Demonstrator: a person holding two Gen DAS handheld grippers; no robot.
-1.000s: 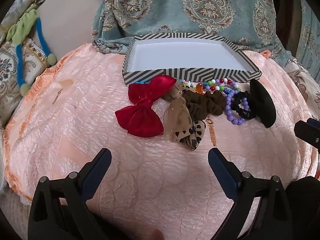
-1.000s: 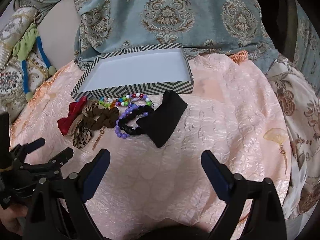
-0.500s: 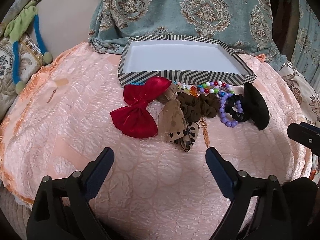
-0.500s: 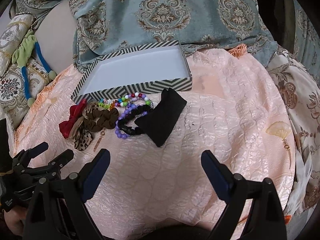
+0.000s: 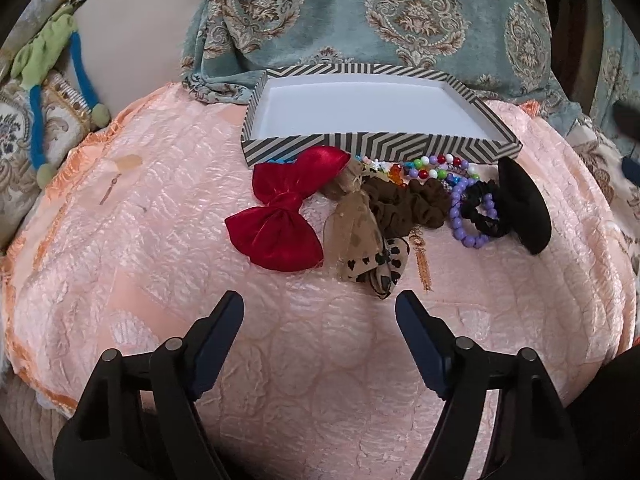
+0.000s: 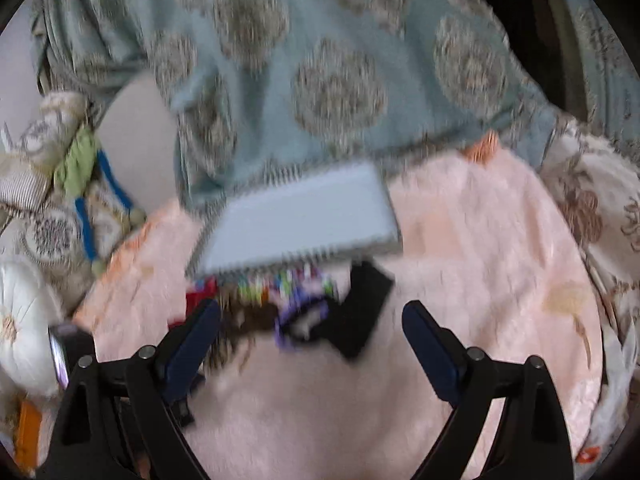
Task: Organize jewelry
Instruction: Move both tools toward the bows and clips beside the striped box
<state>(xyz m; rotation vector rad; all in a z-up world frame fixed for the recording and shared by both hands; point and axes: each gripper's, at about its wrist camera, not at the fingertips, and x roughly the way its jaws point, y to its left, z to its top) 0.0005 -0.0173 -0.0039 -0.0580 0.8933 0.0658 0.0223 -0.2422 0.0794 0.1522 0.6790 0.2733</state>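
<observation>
left claw [image 5: 319, 312] hovers over bare peach quilted cover [image 5: 160, 240], nothing between its fingers; jaws are closing, with a wide gap left. it points down at the pile, short of it.

right claw [image 6: 311, 320] spread wide, nothing in it. right wrist view is motion-blurred, so fine detail there is unreadable.

task items sit in a loose row just in front of the striped box [image 5: 380, 148], on the cover:
- red bow [image 5: 280, 216] at the left end, top lobe touching the box's front wall
- tan sheer bow with black print [image 5: 360, 240] beside it, overlapping its edge
- brown scrunchie [image 5: 408, 204] next, touching the tan bow
- multicolour bead strand [image 5: 432, 168] along the box front, behind the scrunchie
- purple bead bracelet [image 5: 464, 216] and black hair tie [image 5: 484, 208] interlocked
- black pouch-like piece [image 5: 524, 208] at the right end, touching the hair tie
- thin gold chain piece [image 5: 422, 264] lying straight, just in front of the scrunchie

the box is shallow, white inside, black-and-white chevron walls, nothing in it. teal patterned fabric [image 5: 400, 20] is bunched behind it.

in the right wrist view the same box [image 6: 296, 220] and black piece [image 6: 360, 316] show as smears, the pile between that claw's fingers in frame but well beyond them.

green and blue cord [image 5: 48, 80] lies off to the left on a patterned cushion [image 5: 20, 152].
</observation>
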